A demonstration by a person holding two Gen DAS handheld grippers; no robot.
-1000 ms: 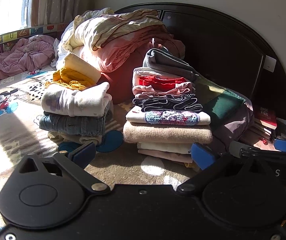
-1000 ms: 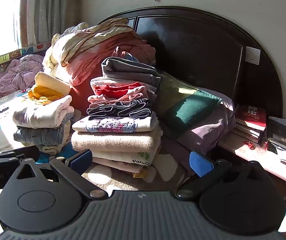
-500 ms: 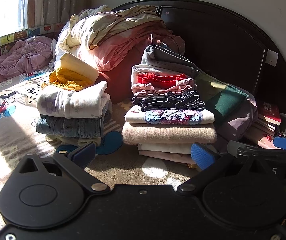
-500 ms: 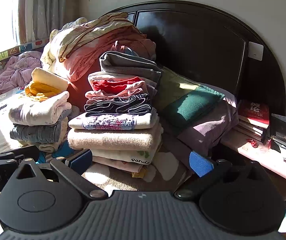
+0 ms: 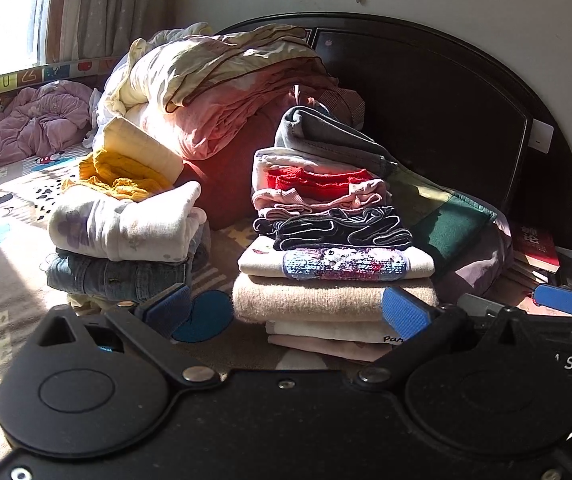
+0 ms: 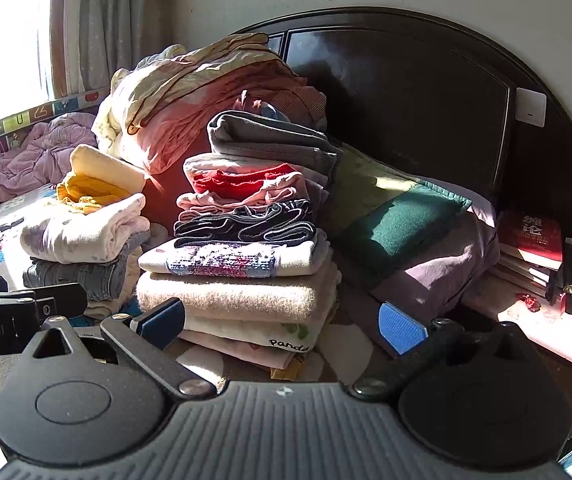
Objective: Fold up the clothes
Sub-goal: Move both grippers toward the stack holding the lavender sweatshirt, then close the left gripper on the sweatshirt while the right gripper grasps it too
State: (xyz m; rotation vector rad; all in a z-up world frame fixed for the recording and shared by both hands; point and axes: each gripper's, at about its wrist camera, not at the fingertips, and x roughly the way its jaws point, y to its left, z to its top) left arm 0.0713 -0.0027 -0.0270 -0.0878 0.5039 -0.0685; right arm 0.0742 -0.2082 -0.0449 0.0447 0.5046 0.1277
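Clothes sit folded in two stacks on the bed: the tall stack (image 5: 334, 248) by the headboard (image 5: 446, 120), the short stack (image 5: 126, 236) just beside it toward the window side. Over the last second both views drew slightly nearer; no garment shifted. My left gripper (image 5: 286, 310) and right gripper (image 6: 282, 320) stand wide apart, holding nothing. Stack bottoms are hidden behind my fingers; the crumpled pink item (image 5: 26, 128) near the far edge is unclear.

Fuzzy knit beige sweater (image 5: 326, 300), glossy dark wooden headboard (image 5: 446, 120), matt blanket (image 6: 398, 228).

Two folded stacks (image 5: 334, 248) (image 5: 126, 236) side by side, bedding heap (image 5: 222, 92) behind.
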